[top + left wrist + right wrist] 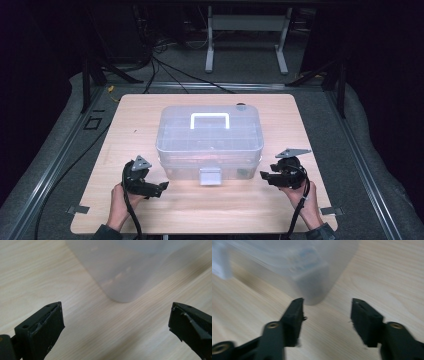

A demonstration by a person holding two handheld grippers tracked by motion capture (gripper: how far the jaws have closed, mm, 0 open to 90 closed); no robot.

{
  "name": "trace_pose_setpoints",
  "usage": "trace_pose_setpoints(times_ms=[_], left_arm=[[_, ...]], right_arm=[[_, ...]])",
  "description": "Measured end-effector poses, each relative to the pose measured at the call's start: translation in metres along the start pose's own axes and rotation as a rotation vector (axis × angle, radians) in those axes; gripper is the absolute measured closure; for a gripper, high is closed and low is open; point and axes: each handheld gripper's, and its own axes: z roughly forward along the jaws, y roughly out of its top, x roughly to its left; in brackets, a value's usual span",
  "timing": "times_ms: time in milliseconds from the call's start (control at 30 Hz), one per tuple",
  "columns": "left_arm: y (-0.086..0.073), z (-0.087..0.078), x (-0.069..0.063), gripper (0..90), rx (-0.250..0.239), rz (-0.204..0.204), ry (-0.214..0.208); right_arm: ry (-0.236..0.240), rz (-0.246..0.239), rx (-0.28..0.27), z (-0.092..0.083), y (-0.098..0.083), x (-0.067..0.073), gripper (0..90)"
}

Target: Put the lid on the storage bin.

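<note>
I see the clear plastic box [210, 141] in the middle of the wooden table [150, 107], its white handle [210, 120] on the lid. My left gripper [161, 187] is near the front left corner of the box, jaws wide apart, nothing between them. My right gripper [266, 176] is near the front right corner of the box, jaws apart also, holding nothing.

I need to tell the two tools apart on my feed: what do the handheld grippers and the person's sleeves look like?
Both the left gripper and right gripper are black, each topped by a grey three-cornered plate and trailing a black cable. Their blocky black jaw pads look scuffed. Dark sleeve cuffs show at the wrists.
</note>
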Motion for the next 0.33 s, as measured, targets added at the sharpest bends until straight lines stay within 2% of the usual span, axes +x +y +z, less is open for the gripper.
trace_pose_setpoints(times_ms=[33,67,100,333], left_arm=[[-0.001,0.001,0.002,0.1,0.004,-0.008,-0.001],[-0.001,0.002,0.004,0.1,0.009,-0.014,-0.001],[-0.002,0.004,0.005,0.1,0.011,-0.02,0.0],[-0.003,0.015,0.008,0.1,0.045,-0.02,-0.004]], right_arm=[[-0.106,0.0,0.055,0.001,-0.004,-0.002,29.8],[-0.117,0.009,0.058,0.003,-0.007,-0.004,25.1],[-0.082,0.022,0.055,0.007,-0.01,-0.008,19.9],[-0.114,0.041,0.095,0.018,-0.018,-0.023,0.0]])
